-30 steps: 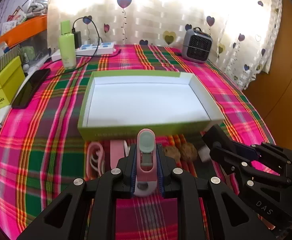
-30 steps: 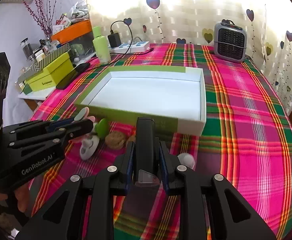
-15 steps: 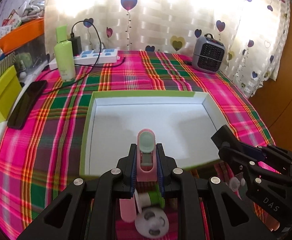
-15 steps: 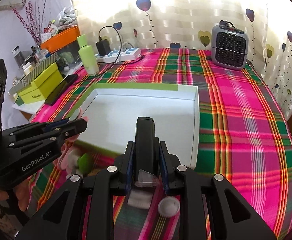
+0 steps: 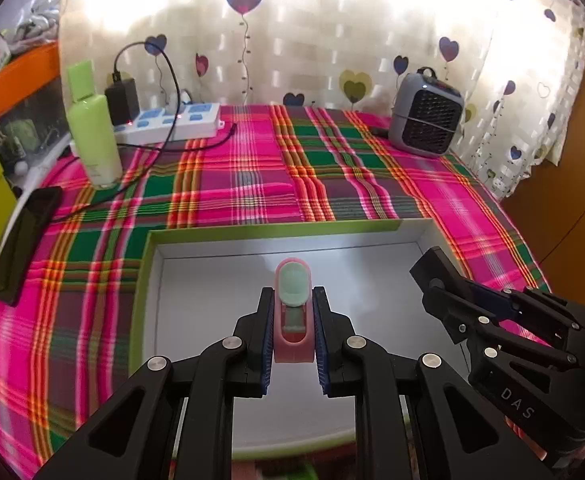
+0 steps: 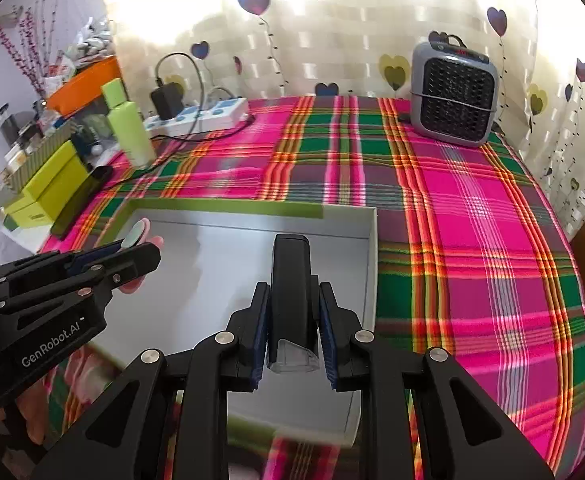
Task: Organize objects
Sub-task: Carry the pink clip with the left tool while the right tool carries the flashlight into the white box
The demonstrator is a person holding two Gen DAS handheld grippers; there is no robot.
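Note:
A shallow green box (image 5: 148, 264) with a white inside (image 6: 228, 272) lies on the plaid tablecloth. My left gripper (image 5: 291, 308) is shut on a pink object with a pale green top (image 5: 292, 300) and holds it above the box's white floor. It also shows in the right wrist view (image 6: 134, 236). My right gripper (image 6: 292, 308) is shut on a black oblong object with a clear end (image 6: 291, 292) and holds it above the box's right half. It shows in the left wrist view (image 5: 436, 272) at the right.
A grey fan heater (image 5: 426, 120) stands at the back right. A green bottle (image 5: 92, 136), a power strip (image 5: 172, 122) with cables and a black phone (image 5: 24, 236) lie at the back left. Yellow-green boxes (image 6: 48, 184) sit off the left edge.
Both grippers have moved forward with their objects, from before the box's near wall to over its inside. The loose items in front of the box have dropped out of view.

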